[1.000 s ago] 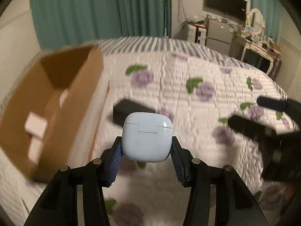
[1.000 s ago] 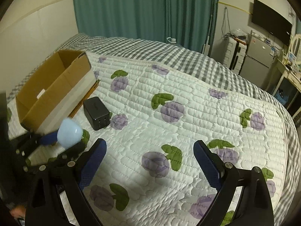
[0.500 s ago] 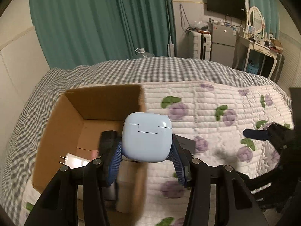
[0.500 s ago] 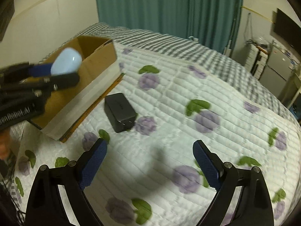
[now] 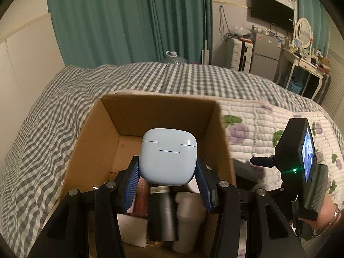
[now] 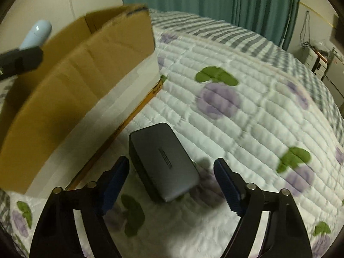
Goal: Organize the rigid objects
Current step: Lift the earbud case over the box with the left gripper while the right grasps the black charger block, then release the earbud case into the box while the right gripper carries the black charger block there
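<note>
Carried from above the quilt to over the open cardboard box: pale blue earbud case, clamped by left gripper jaws. Inside box at 6 o'clock of case: black cylinder, white items. Right gripper brought down around dark charger block on bed quilt, jaws just narrowing, block between them, pads not touching. Box at 10 o'clock of block, close beside. Right hand gripping its tool at 3 o'clock in left view.
</note>
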Available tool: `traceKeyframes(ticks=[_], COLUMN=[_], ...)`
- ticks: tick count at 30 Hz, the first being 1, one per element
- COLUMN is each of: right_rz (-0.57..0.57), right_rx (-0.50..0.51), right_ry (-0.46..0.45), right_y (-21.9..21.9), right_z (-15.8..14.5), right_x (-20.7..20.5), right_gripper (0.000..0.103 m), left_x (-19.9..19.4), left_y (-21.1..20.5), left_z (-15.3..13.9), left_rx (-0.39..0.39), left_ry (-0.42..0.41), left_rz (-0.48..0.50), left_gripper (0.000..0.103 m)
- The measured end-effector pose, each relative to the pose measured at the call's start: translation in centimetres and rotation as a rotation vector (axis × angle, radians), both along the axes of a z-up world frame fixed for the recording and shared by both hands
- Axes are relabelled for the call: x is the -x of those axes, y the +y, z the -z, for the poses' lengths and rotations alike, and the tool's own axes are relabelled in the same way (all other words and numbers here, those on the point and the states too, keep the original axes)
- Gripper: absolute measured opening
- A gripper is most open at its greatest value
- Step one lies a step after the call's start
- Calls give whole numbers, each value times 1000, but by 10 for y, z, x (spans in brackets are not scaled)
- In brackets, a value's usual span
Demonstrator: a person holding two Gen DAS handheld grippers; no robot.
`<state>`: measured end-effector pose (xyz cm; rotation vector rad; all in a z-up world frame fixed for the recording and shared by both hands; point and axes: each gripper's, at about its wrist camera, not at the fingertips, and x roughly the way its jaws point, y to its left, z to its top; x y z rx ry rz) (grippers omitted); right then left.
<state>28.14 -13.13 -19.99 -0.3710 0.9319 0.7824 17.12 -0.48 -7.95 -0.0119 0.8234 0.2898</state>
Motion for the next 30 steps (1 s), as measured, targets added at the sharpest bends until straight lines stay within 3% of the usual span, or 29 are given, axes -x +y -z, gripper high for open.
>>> traceKeyframes(ticks=[6,11,19,30], right_rz=[-9,58,182,328], right_rx=[9,10,79,48], right_ry=[4,-16,-88,-220], right_y=[8,-7,-30,-34], right_z=[5,-7,-32,-122], right_x=[5,21,58,98], right_gripper=[62,45,43,43], left_x=[-2,1,17,46], left_y=[15,17,22,34], left_z=[15,19,5,-41], left_rx=[36,59,72,77], left_ry=[26,34,14,-64], left_rz=[1,21,70,154], left_gripper=[50,50,50,50])
